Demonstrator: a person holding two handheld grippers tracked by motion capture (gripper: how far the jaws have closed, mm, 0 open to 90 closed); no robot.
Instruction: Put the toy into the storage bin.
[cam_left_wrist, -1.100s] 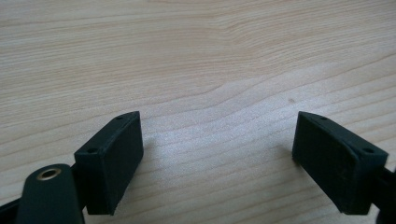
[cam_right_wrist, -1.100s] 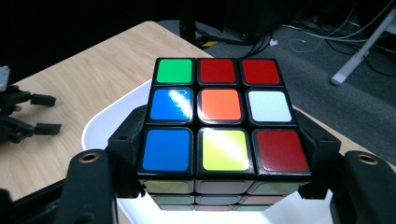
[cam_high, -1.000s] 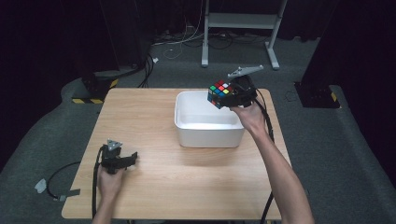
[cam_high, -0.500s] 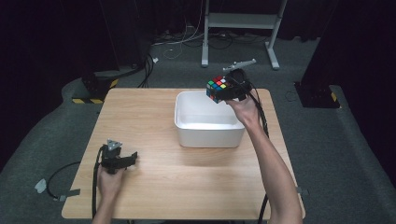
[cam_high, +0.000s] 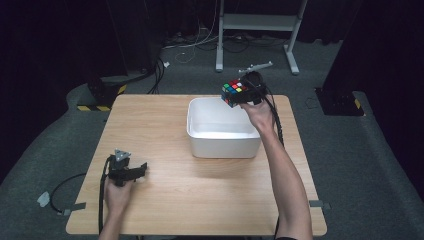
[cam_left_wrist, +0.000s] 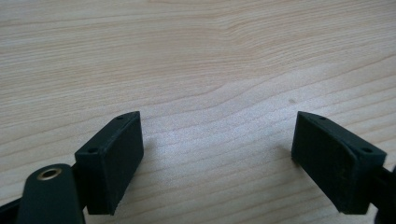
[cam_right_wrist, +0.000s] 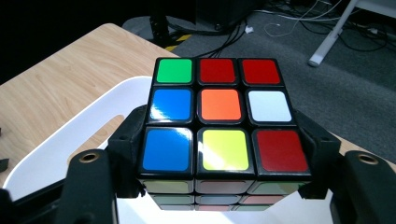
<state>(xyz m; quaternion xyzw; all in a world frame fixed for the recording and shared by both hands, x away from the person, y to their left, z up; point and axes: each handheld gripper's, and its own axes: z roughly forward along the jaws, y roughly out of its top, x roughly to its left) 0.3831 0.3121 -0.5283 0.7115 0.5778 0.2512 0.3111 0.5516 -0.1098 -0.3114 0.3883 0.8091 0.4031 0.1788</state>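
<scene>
- Right claw is pinched on the cube; in the right gripper view one black jaw is pressed on each side of the cube.
- Cube is held up in the air, over the far right corner of the white tub.
- No part of the tub is touched by the cube.
- Left claw is spread wide, and nothing is held in it.
- In the left gripper view, bare wood of the table is seen between the two jaws.
- Left claw is rested low on the table, near the front left corner, well apart from the tub.
- Picking up looks done: the cube is already off the table and over the tub.
- Putting the cube down inside the tub is likely what is left, and then the claw must be opened.
- Right arm is stretched far forward, along the right side of the tub, with the hand raised.
- Left arm is kept short and close to the person, with the hand flat and low.
</scene>
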